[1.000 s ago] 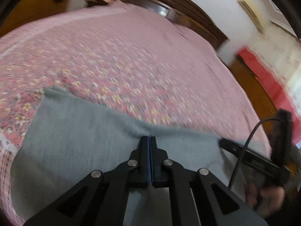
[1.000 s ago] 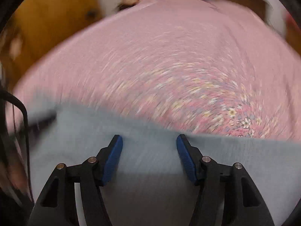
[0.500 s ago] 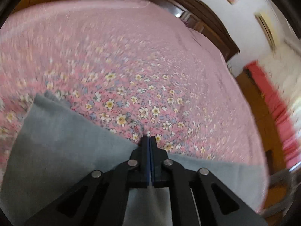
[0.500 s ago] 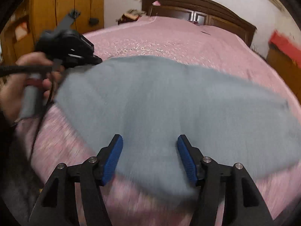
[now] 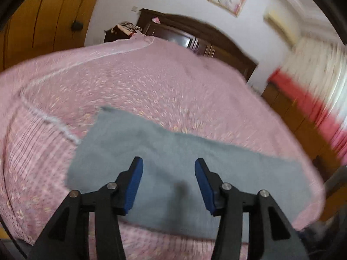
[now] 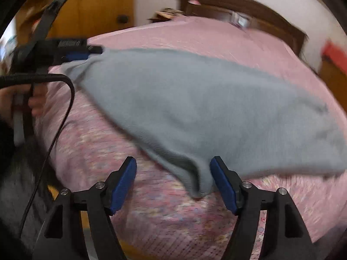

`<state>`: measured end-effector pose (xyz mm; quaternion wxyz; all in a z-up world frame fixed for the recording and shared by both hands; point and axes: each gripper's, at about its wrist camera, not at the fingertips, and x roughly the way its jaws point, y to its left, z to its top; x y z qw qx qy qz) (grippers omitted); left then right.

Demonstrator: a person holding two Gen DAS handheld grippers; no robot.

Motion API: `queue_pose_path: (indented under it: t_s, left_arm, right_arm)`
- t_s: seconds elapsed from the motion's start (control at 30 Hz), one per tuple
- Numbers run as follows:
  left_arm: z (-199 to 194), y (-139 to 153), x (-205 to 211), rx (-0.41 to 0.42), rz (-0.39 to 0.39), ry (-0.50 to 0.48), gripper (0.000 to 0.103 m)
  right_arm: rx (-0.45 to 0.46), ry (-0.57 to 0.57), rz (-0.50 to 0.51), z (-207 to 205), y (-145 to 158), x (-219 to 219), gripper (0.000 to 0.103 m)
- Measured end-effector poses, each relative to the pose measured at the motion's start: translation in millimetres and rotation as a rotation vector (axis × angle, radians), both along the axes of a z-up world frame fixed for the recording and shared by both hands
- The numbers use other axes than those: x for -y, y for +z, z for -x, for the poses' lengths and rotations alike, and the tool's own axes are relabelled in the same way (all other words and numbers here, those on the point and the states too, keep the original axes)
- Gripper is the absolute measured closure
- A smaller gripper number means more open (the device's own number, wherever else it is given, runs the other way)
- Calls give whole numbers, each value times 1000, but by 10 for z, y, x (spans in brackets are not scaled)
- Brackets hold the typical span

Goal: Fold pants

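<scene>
Right two-finger gripper with blue pads (image 6: 173,181): jaws are being opened wide, and a drooping corner of the soft grey fleece pants (image 6: 208,108) is hanging between them, touching the right pad only, no longer being pinched.

Left black gripper with blue pads (image 5: 168,184): clamped together on the grey fabric a second ago, its jaws are now being spread; nothing is being gripped, the cloth lying beneath and beyond them.

The pants are being left flat across the near part of the pink floral quilted bedspread (image 5: 141,82), where earlier they were being carried.

Judgement: a fold or lay-down is being completed; regrasping for the next fold is probably being prepared.

Dark wooden headboard (image 5: 201,36) beyond.
</scene>
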<state>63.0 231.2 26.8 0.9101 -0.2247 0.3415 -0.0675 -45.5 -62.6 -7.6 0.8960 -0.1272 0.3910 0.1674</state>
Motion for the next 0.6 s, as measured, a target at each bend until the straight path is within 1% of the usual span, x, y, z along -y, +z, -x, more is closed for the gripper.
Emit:
queue_pose_path:
  t_s: [0.03, 0.07, 0.13, 0.17, 0.23, 0.27, 0.3, 0.37, 0.4, 0.43, 0.47, 0.5, 0.53, 0.57, 0.6]
  left_arm:
    - [84, -3, -135, 10, 52, 7, 45]
    - [164, -17, -267, 8, 104, 20, 38]
    - [218, -139, -495, -24, 169, 48, 36]
    - [206, -244, -609, -60, 221, 51, 37]
    - [235, -356, -725, -93, 338, 36, 37]
    - [246, -359, -761, -90, 367, 43, 37]
    - [275, -324, -781, -91, 378, 47, 37]
    - [373, -297, -810, -116, 384, 92, 37]
    - [463, -293, -831, -124, 407, 138, 37]
    - [548, -291, -859, -130, 433, 184, 36]
    - [617, -319, -888, -130, 476, 225, 35]
    - [653, -347, -916, -115, 513, 227, 32]
    - [619, -383, -937, -115, 529, 217, 31]
    - [517, -469, -970, -139, 543, 204, 31]
    - [424, -544, -1008, -152, 578, 195, 33]
  right_arm:
    - [40, 31, -26, 85, 73, -47, 31]
    - [81, 42, -39, 161, 134, -70, 31]
    - [210, 143, -74, 306, 307, -230, 31]
    - [250, 160, -59, 327, 346, -313, 31]
    - [349, 197, 15, 272, 399, -586, 31]
    - [368, 214, 27, 170, 408, -691, 31]
    - [376, 234, 39, 21, 440, -843, 31]
    - [335, 252, 4, -388, 512, -1000, 31]
    - [271, 284, -60, -690, 588, -1136, 31]
    - [191, 332, -109, -882, 620, -1297, 31]
    - [125, 373, -138, -978, 676, -1428, 31]
    - [30, 416, -170, -1330, 694, -1625, 31]
    - [-34, 428, -168, -1673, 692, -1840, 31]
    - [-55, 425, -145, -1864, 677, -2026, 31]
    - [-89, 427, -85, -2142, 613, -2271, 31]
